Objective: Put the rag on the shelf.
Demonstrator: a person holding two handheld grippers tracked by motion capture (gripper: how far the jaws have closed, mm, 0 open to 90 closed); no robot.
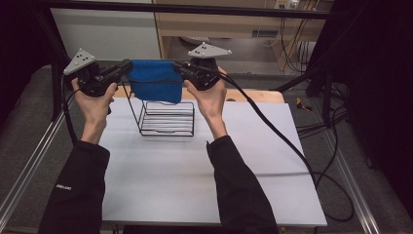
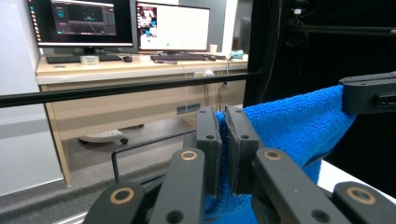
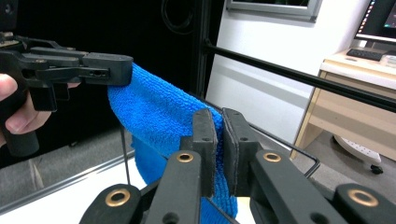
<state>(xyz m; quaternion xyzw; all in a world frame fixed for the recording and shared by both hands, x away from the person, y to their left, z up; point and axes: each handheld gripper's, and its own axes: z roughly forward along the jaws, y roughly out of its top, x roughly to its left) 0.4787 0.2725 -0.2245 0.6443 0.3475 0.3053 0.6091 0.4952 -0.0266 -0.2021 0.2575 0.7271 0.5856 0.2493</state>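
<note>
Jaws of the left gripper (image 1: 127, 65) pinch one top corner of the blue towel (image 1: 155, 80); the right gripper (image 1: 178, 66) clamps the other. Between both fingertips the cloth hangs stretched, just above the black wire rack (image 1: 167, 119).

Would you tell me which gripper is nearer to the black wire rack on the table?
Roughly equal: left gripper and right gripper hold the blue cloth above the wire rack.

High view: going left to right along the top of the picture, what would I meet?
Left tongs → blue cloth → right tongs → cable trailing down to the right.
</note>
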